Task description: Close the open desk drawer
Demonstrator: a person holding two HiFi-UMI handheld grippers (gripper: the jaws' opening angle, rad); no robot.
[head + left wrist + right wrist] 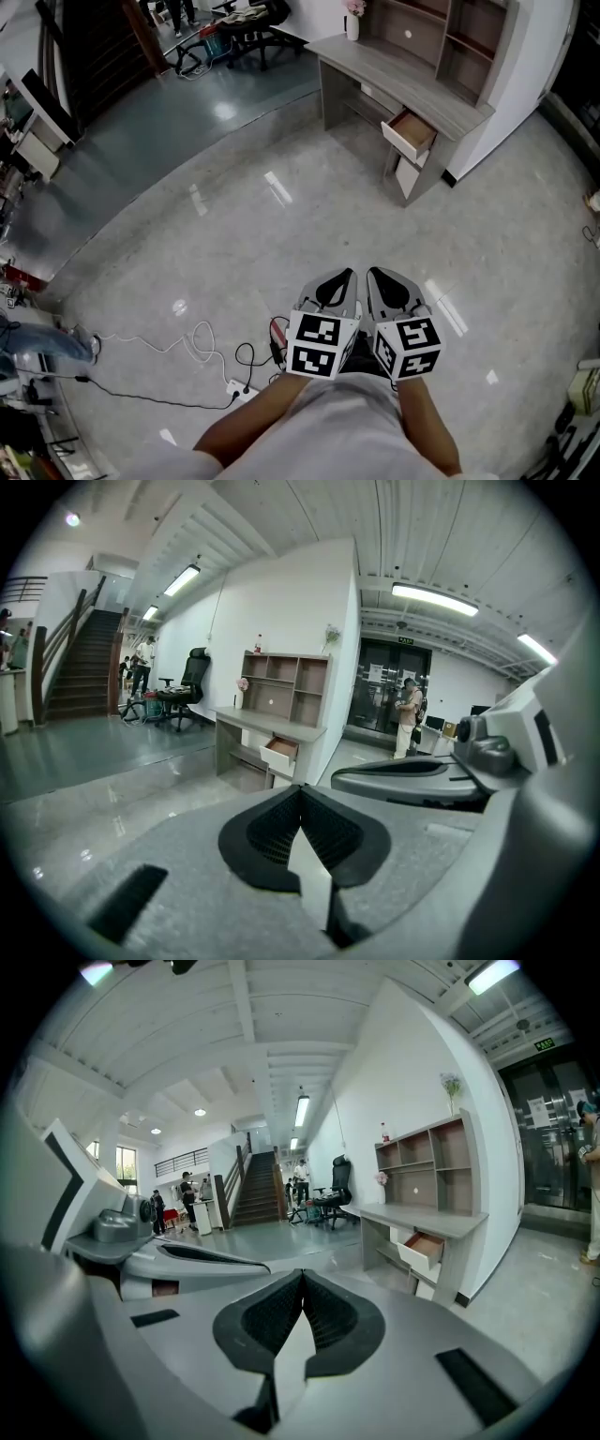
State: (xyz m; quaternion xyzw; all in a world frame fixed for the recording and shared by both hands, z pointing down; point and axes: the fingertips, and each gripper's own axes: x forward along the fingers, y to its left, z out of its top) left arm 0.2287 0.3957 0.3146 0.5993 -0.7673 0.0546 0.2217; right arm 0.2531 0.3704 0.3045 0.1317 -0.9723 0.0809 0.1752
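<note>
A grey wooden desk with a shelf unit stands against the white wall, far ahead across the floor. Its upper drawer is pulled out, showing a brown inside. Both grippers are held side by side close to the person's body, well short of the desk. The left gripper is shut with nothing between its jaws, and so is the right gripper. The drawer is small and distant beyond the shut left gripper. The right gripper view shows the drawer to the right of the shut right gripper.
White and black cables with a power strip lie on the floor at the person's lower left. An office chair stands left of the desk, a vase on its far end. A person stands by the glass doors. Stairs rise at left.
</note>
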